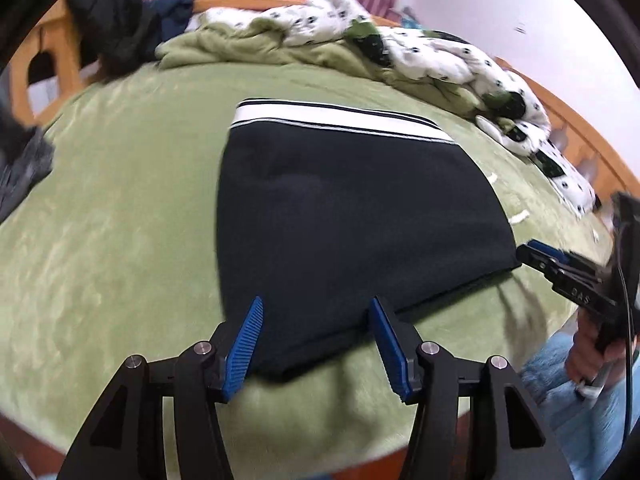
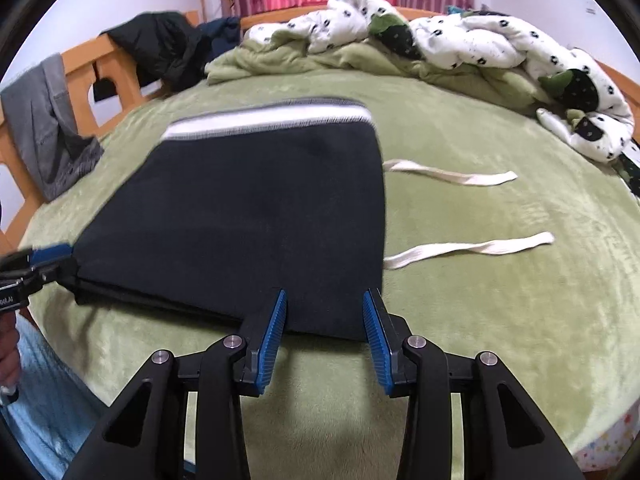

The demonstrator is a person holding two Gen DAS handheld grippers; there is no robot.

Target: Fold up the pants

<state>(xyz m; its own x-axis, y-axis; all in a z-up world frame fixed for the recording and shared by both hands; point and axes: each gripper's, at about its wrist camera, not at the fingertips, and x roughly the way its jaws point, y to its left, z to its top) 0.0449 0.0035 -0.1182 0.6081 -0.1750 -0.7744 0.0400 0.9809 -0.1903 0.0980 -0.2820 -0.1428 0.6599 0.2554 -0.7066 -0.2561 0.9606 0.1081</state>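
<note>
Folded black fleece pants (image 1: 352,216) with a white-and-black striped waistband (image 1: 340,118) lie flat on the green plush bed cover (image 1: 120,220), waistband at the far side from both claws. Left claw (image 1: 316,312): blue ribbed pads spread wide, hovering at the near folded edge of the pants, nothing between them; the near left corner of the fabric sits just ahead of its left pad. Right claw (image 2: 325,300): pads likewise spread wide, poised over the near right corner of the pants, gripping nothing. In the right wrist view the left claw shows at the far left, its blue tip at the pants' near left corner; whether it touches the cloth cannot be told through blur. Two cream flat drawstring ends (image 2: 472,246) trail out from the right edge of the pants, lying ahead and right of the right claw. Beyond the pants, a crumpled white quilt with dark spots (image 2: 460,36) is heaped along the far side. A grey garment (image 2: 48,120) hangs over the orange wooden bed rail (image 2: 108,64), far left of the right claw.
</note>
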